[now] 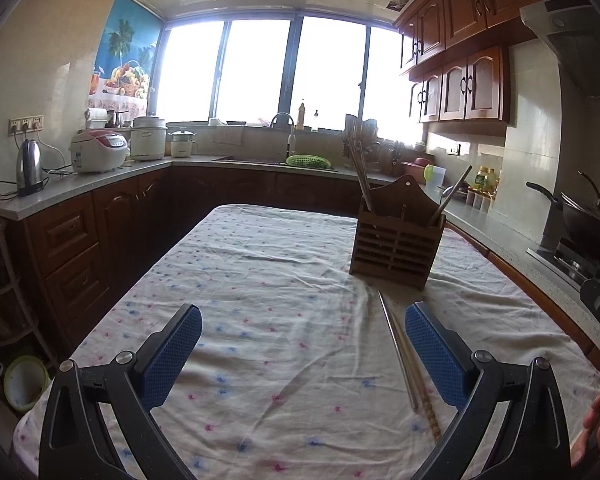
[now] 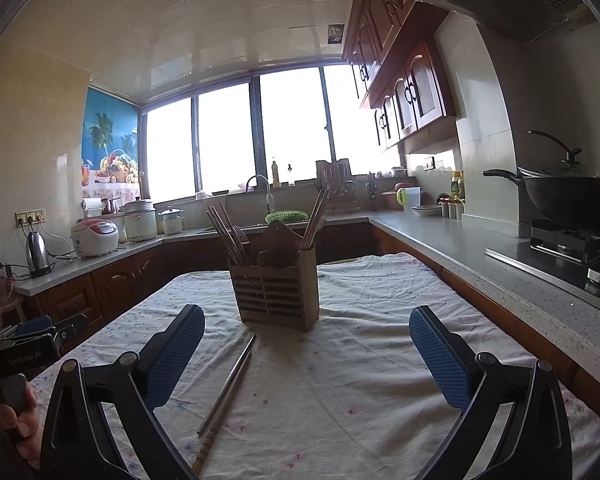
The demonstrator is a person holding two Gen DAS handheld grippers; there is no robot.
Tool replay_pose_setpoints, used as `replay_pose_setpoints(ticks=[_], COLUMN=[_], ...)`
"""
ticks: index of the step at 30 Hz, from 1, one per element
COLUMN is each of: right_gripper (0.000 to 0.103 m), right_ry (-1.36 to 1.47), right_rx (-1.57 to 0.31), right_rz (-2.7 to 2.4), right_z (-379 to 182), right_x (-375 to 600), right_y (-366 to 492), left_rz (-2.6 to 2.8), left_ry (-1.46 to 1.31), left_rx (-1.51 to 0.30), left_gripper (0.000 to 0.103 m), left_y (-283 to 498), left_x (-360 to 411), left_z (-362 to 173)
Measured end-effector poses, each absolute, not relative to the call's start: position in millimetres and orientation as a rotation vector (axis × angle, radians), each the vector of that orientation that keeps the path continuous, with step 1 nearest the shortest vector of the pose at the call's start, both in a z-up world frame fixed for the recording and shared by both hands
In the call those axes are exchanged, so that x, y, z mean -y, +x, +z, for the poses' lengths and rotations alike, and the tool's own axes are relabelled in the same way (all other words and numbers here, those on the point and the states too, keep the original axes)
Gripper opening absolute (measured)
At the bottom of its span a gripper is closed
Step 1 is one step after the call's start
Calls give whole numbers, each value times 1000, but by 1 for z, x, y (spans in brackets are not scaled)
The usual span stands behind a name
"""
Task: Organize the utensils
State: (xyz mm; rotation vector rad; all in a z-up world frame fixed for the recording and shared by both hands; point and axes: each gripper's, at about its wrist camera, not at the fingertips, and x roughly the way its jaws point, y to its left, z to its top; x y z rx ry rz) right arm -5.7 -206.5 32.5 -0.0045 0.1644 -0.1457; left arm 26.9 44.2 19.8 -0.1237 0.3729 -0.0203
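Left wrist view is showing the left gripper [image 1: 303, 338] hanging over the near half of the table [image 1: 260, 264], its blue-padded jaws standing as wide apart as they go and gripping nothing. A pair of chopsticks [image 1: 400, 354] is lying loose on the flowered cloth near the table's right edge, touching each other along their length, one metal and one darker with a patterned end. They are sitting just inside the right-hand finger of this gripper, beside its pad rather than pressed by it; whether the pad is touching them I cannot tell. Beyond their far tips, towards the far right corner of the table, a wooden utensil holder [image 1: 396, 236] is standing upright with more sticks leaning out of its left and right compartments.

Right wrist view is showing the right gripper [image 2: 307, 340] likewise spread fully and carrying nothing, pointing at the holder [image 2: 276, 292]. The chopsticks [image 2: 230, 384] are lying between its fingers, closer to the left one, clear of both pads. At the left edge of this view a hand [image 2: 18, 424] is holding the other gripper's handle.
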Motion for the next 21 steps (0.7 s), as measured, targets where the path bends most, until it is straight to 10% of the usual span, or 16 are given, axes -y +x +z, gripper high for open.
replay_pose_setpoints(ticks=[21], right_gripper=[103], right_ry=[-2], right_rx=[-198], right_rz=[-168], right_z=[12], right_x=[214], right_y=[-20], left_rz=[9], left_ry=[-56], left_rx=[-378], left_gripper=[102], left_y=[6], left_x=[-26], left_z=[7])
